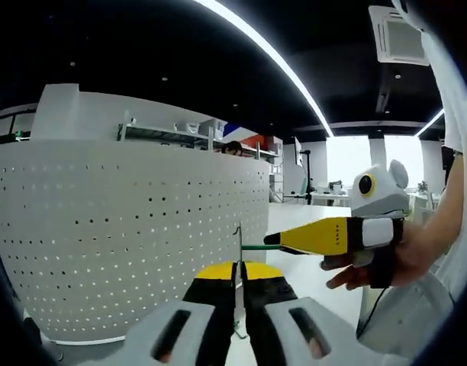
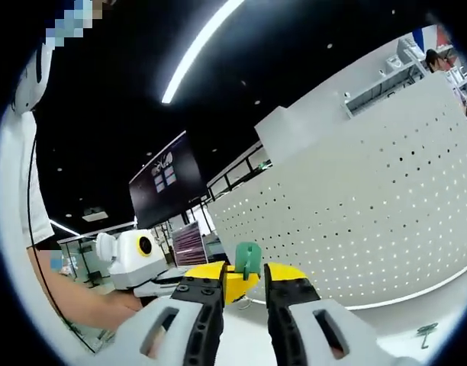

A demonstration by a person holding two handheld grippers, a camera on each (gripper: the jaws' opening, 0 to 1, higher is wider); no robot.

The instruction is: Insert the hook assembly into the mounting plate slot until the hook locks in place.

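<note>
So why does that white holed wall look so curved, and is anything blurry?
Left gripper view: the fisheye lens bows the pegboard; the ceiling light strip glares, the windows wash out. Right gripper view: same bowing, and the green hook between the jaws looks soft.

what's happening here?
A person holds a gripper in each hand in front of a white pegboard. The left gripper is shut on a thin metal hook, and the right gripper pinches a green piece beside it. The hook isn't in the board yet.

One perforated plate [image 1: 134,236], one hook [image 1: 239,282], two hand-held grippers [image 1: 237,286].
</note>
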